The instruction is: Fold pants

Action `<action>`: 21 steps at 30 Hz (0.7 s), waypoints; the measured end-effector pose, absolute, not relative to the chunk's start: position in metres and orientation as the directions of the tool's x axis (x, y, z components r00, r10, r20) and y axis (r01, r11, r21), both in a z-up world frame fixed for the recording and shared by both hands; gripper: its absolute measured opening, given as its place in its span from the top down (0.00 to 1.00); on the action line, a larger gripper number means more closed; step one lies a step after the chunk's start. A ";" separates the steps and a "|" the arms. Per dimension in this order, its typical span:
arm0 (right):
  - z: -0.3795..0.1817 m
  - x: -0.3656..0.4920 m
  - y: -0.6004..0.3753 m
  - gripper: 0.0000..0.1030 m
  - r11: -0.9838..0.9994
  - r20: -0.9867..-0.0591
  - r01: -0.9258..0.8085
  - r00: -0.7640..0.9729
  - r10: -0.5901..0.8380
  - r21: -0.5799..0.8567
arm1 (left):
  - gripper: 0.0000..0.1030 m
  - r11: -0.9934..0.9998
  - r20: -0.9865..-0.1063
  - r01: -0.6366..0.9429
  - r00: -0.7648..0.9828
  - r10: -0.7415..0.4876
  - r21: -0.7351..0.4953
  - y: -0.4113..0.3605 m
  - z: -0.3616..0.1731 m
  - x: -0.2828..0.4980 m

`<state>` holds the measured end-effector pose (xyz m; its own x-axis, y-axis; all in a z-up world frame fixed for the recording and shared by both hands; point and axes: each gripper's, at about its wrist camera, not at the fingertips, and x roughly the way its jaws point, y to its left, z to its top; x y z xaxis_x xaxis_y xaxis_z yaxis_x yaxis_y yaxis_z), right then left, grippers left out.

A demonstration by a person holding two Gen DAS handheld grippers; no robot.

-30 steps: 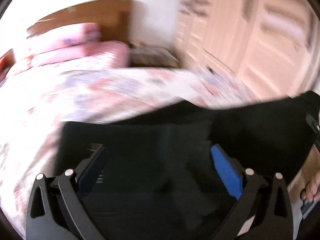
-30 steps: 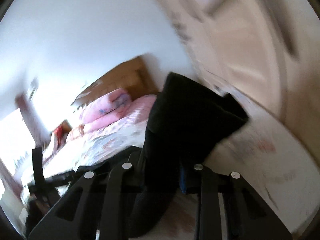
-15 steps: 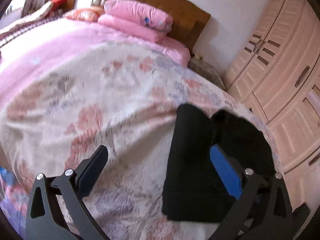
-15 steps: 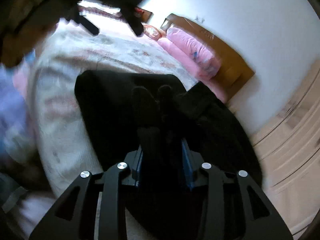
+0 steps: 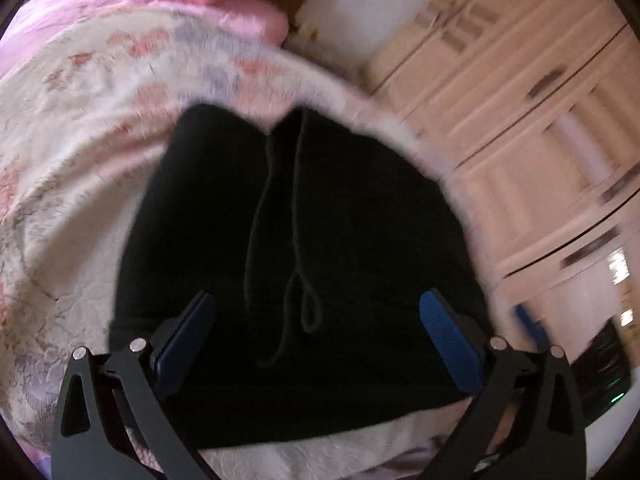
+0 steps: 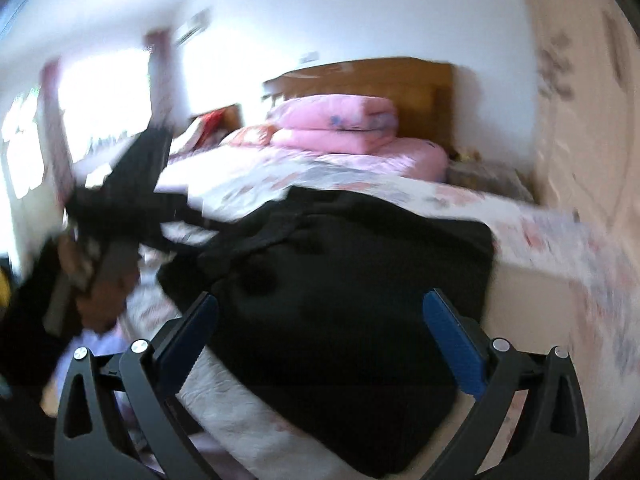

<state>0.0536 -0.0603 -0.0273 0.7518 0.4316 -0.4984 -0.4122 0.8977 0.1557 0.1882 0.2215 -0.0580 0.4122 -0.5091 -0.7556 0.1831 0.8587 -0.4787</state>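
The black pants [image 5: 304,248] lie folded in a compact pile on the floral bedspread [image 5: 80,152], near the bed's corner. A thin drawstring [image 5: 296,240] trails across their top. My left gripper [image 5: 316,320] is open and empty, just above the near part of the pile. In the right wrist view the pants [image 6: 360,280] lie on the bed, and my right gripper [image 6: 320,320] is open and empty above their near edge. The left gripper [image 6: 120,208] shows there as a dark blur at the left.
Pink folded quilts [image 6: 336,124] lie against the wooden headboard [image 6: 376,80] at the far end. A light wooden wardrobe [image 5: 520,112] stands to the right of the bed. A bright window [image 6: 100,92] is at the left.
My right gripper was shut on the pants and has let go; it is now open. The pants have come down from the air into a folded pile. My left gripper swung over the pile.
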 end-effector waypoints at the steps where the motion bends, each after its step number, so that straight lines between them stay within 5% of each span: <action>1: -0.030 0.058 -0.069 0.04 0.901 -0.505 -0.387 0.748 0.431 0.195 | 0.01 0.885 -0.793 0.187 0.393 -0.466 -0.427 0.209 -0.062 0.191; 6: -0.053 0.067 -0.095 0.04 0.877 -0.519 -0.341 0.711 0.475 0.337 | 0.04 0.894 -0.819 0.196 0.359 -0.447 -0.403 0.191 -0.058 0.191; 9: -0.068 0.069 -0.088 0.04 0.897 -0.553 -0.325 0.706 0.442 0.301 | 0.12 0.886 -0.808 0.211 0.365 -0.463 -0.413 0.185 -0.052 0.187; 19: -0.078 0.073 -0.091 0.04 0.889 -0.551 -0.314 0.700 0.454 0.334 | 0.19 0.757 -0.694 0.092 0.340 -0.635 -0.647 0.223 -0.068 0.192; 21: -0.079 0.073 -0.091 0.04 0.888 -0.548 -0.313 0.701 0.456 0.338 | 0.29 0.757 -0.699 0.079 0.333 -0.634 -0.649 0.222 -0.068 0.193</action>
